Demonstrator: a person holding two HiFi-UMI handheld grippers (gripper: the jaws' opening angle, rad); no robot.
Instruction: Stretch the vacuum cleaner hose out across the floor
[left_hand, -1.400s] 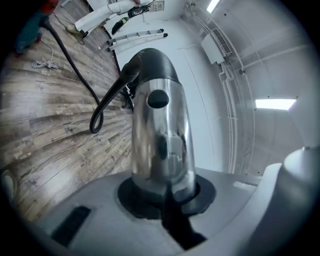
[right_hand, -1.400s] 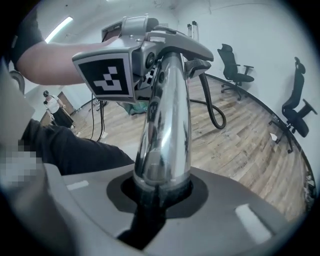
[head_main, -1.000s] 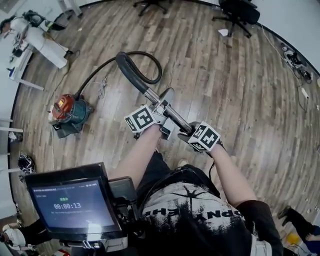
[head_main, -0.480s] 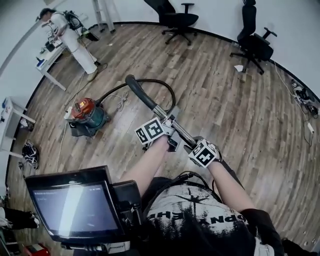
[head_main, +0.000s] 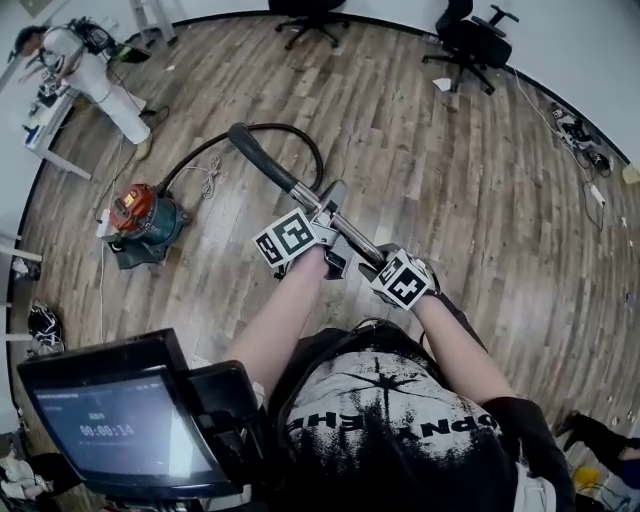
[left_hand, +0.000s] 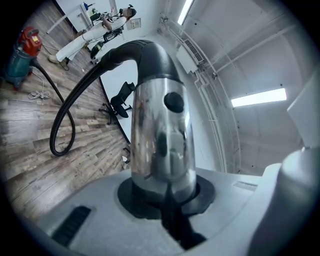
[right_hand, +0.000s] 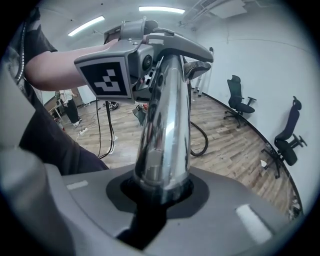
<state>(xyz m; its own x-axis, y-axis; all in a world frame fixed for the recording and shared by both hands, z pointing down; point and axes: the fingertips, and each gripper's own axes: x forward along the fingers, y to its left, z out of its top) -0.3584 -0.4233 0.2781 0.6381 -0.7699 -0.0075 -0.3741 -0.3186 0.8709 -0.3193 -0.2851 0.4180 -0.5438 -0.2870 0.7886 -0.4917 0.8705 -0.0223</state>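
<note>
Still early. Both grippers stay clamped on the shiny chrome wand tube (head_main: 338, 225): left gripper (head_main: 322, 232) sits higher up, near the black curved end, and right gripper (head_main: 378, 265) takes the lower end, nearer the person. Over the last second the wand has shifted and lifted slightly, grips unchanged. The black corrugated hose (head_main: 318, 155) still curls in a loop on the wood-plank floor (head_main: 470, 190), running back to the red-and-teal vacuum canister (head_main: 140, 215). Loop shape barely changed — so the stretch has hardly begun; the wand likely needs carrying further from the canister.
</note>
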